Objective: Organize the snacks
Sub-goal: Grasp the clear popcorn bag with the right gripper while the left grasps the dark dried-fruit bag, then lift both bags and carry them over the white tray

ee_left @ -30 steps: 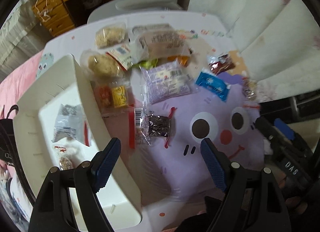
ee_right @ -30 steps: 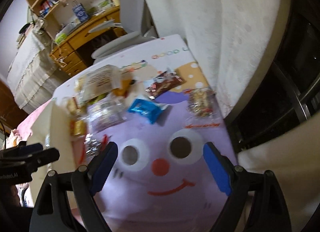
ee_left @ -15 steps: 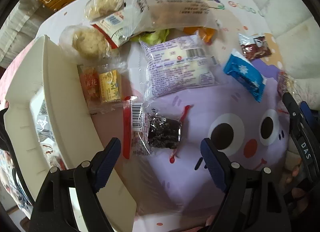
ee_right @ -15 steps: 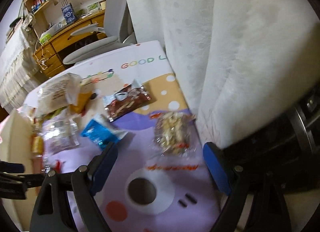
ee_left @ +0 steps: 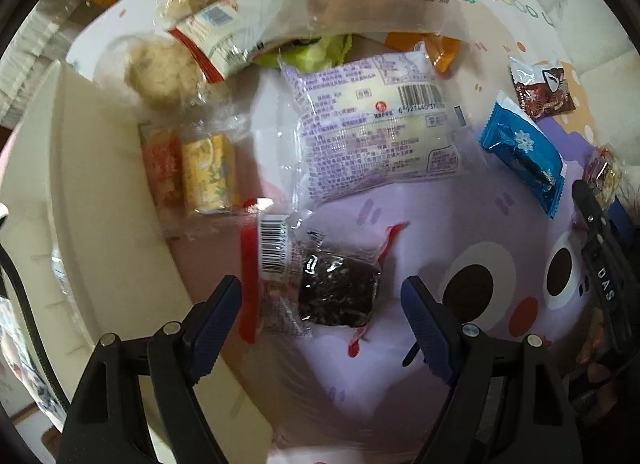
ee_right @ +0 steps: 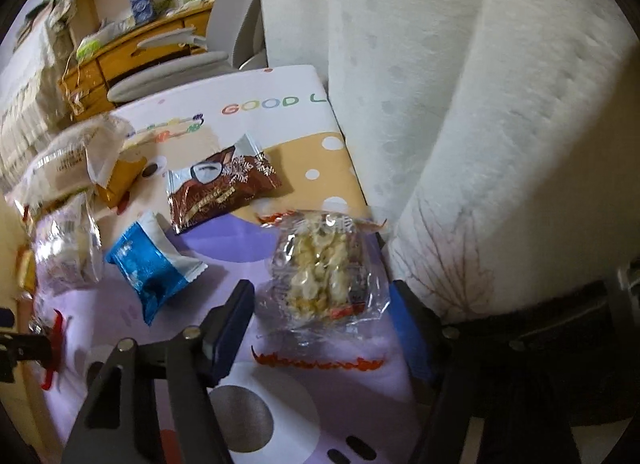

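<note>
Purple cartoon-face mat (ee_left: 420, 368) lies under both grippers. The left gripper (ee_left: 322, 302) is wide open around a dark seaweed snack pack (ee_left: 332, 292), not touching it. A cream bin (ee_left: 100, 248) stands just beside it, and a big purple bag (ee_left: 372, 131) lies farther off. The right gripper (ee_right: 324, 304) is open around a clear popcorn pack (ee_right: 320, 264) beside the white curtain (ee_right: 460, 103), with a blue packet (ee_right: 148, 264) near.

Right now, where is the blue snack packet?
In the right wrist view the blue snack packet lies left of centre on the purple mat, between the brown packet and popcorn bag.
</note>
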{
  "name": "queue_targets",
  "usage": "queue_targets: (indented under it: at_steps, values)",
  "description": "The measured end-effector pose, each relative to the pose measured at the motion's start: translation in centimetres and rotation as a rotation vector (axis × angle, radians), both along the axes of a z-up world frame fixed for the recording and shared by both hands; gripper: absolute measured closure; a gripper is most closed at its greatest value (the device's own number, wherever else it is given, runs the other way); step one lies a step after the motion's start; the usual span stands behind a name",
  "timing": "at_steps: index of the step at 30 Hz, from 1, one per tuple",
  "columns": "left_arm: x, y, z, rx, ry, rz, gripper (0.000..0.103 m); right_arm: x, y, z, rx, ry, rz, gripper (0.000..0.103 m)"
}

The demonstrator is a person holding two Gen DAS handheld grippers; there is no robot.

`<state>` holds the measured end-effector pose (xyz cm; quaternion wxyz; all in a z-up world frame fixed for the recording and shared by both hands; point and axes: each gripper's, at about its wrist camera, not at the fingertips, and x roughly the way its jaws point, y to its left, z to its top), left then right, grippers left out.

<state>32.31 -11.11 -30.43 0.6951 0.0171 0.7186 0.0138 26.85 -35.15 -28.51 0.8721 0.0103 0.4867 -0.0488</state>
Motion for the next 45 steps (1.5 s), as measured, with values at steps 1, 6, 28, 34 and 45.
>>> queue_targets:
  at_steps: [1,6,28,34,45]
  values:
    - [0.2,0.0,-0.3,-0.002,0.005,0.005,0.025,0.1,0.1,-0.1,-0.007,0.003,0.014,0.039]
    - [0.5,0.3,-1.6,-0.020,0.012,0.031,0.039,0.0,0.1,0.2,-0.003,-0.003,0.037,0.041]
    - [-0.4,2.0,1.3,-0.114,-0.005,0.066,0.063,-0.7,0.2,1.8,0.044,0.040,0.034,0.044]
    - [-1.2,2.1,4.4,-0.150,-0.058,0.021,0.063,-1.2,0.6,3.3,0.043,0.022,0.038,0.044]
    - [-4.4,2.2,10.8,-0.259,-0.185,-0.048,0.063,-3.3,2.4,6.1,0.055,0.014,0.084,0.044]
